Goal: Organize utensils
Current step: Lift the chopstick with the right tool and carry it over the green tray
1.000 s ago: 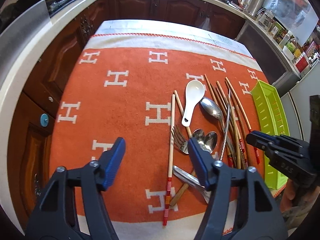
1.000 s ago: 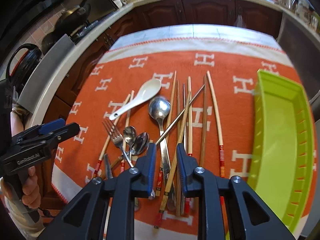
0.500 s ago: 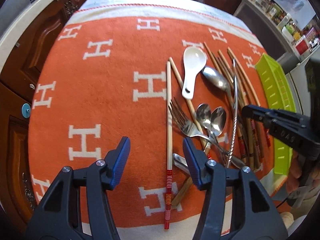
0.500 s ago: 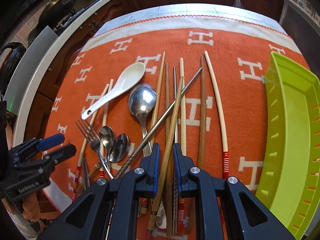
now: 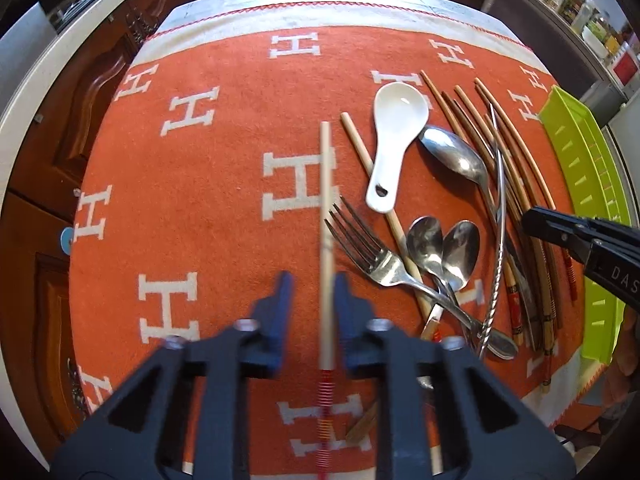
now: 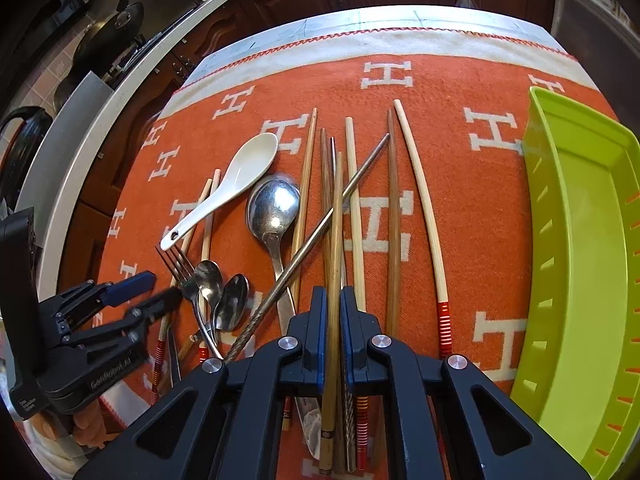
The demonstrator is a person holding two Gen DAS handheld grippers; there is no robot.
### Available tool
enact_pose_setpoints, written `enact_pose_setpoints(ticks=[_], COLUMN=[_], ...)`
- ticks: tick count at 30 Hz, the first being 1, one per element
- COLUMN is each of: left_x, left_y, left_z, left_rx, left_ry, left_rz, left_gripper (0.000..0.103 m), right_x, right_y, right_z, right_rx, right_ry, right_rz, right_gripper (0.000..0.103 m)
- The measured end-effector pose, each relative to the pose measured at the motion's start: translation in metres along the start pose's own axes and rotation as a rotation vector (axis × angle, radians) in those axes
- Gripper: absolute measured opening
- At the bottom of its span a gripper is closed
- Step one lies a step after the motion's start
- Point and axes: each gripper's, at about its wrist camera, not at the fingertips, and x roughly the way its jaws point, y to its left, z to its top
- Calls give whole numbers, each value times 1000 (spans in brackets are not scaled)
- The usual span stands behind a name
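An orange cloth with white H letters (image 6: 460, 92) covers the table and carries everything. A lime-green plastic slotted tray (image 6: 580, 240) lies along the cloth's right edge. Left of it, apart, a pale bamboo chopstick with a red-banded end (image 6: 420, 208) lies lengthwise, then further wooden chopsticks side by side. A twisted steel chopstick (image 6: 320, 228) crosses several of them slantwise. Left of those sits a large steel spoon (image 6: 274, 208), then a white ceramic soup spoon (image 6: 228, 184) resting on two chopsticks. Nearer the cloth's front edge lie two small steel spoons (image 6: 224, 296) and a steel fork (image 5: 368, 248).
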Motion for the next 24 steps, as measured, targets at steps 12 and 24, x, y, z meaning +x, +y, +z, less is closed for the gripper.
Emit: enact_pose_setpoints(ticks=[12, 24], left_x=[-30, -114], left_y=[22, -61], left_z=[-18, -1], left_rx=[-123, 25], left_ry=[-13, -132], left_rz=[-32, -168], left_gripper=[4, 4], right_x=[-32, -141], right_y=[-19, -58], right_z=[-14, -33], right_rx=[60, 134], right_ry=[-48, -225], right_rz=[99, 168], right_gripper=[6, 6])
